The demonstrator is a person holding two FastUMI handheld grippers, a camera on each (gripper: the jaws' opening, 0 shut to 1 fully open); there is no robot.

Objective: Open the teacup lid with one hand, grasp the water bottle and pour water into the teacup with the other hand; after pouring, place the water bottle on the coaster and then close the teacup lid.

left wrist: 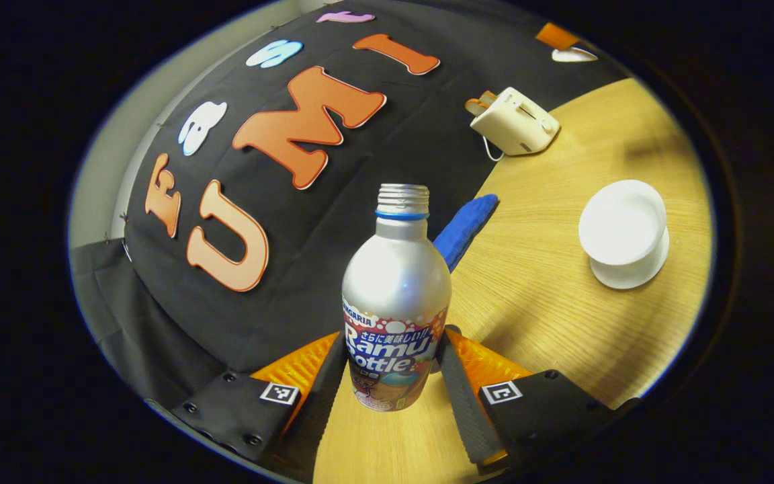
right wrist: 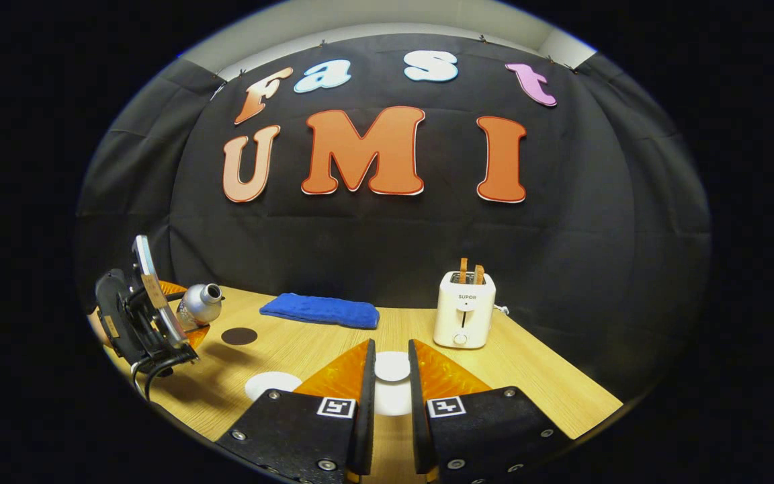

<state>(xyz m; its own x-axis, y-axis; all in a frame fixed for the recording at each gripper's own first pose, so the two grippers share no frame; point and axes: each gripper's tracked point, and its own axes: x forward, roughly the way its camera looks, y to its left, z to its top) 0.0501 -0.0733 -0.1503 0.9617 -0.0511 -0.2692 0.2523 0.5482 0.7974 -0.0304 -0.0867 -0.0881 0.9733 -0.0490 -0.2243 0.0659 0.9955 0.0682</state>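
Left gripper (left wrist: 392, 376) pinches the water bottle (left wrist: 396, 302) at centre frame, tilted ready to pour; right gripper (right wrist: 391, 383) clamps the lid (right wrist: 392, 366) clear of the teacup (left wrist: 623, 232).

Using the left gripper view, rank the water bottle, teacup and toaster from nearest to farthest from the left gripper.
1. Water bottle: between the left gripper fingers.
2. Teacup: right of it, farther out on the table.
3. Toaster: farthest, by the booth wall.

A silver bottle (left wrist: 396, 296), uncapped, fills the left gripper view's centre. The white teacup (left wrist: 624, 232) sits right. A dark coaster (right wrist: 239, 335) lies lower left.
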